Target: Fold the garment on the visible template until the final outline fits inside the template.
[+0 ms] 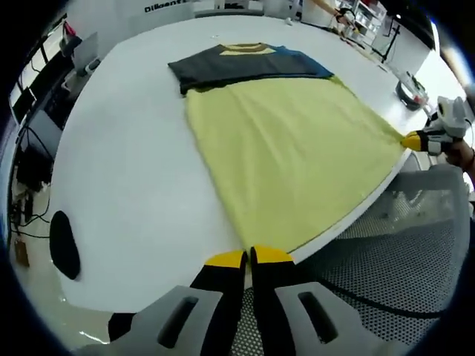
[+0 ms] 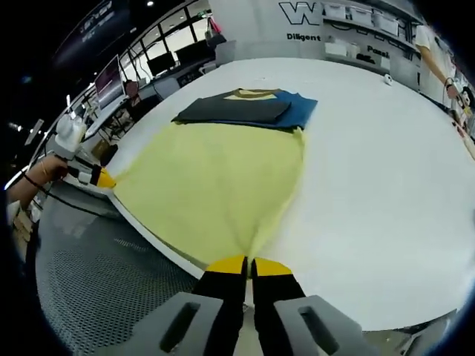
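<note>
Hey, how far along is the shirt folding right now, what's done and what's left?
Done: the sleeves look folded in across the top of the garment. In hand: the left gripper and right gripper are each shut on a bottom corner of the yellow body at the table edge. Left: carry that hem up toward the collar. No template outline is visible to check fit.

A pale yellow cloth garment (image 1: pixel 289 156) with a dark grey and blue upper part lies spread flat on the white desk (image 1: pixel 133 178), its yellow body fanning toward the desk's near edge. The grey sleeves are folded across the top, a yellow collar band showing between them, with blue cloth peeking out on one side. Two hem corners at the desk's edge are drawn out to points, the fabric taut between them with slight creases.
</note>
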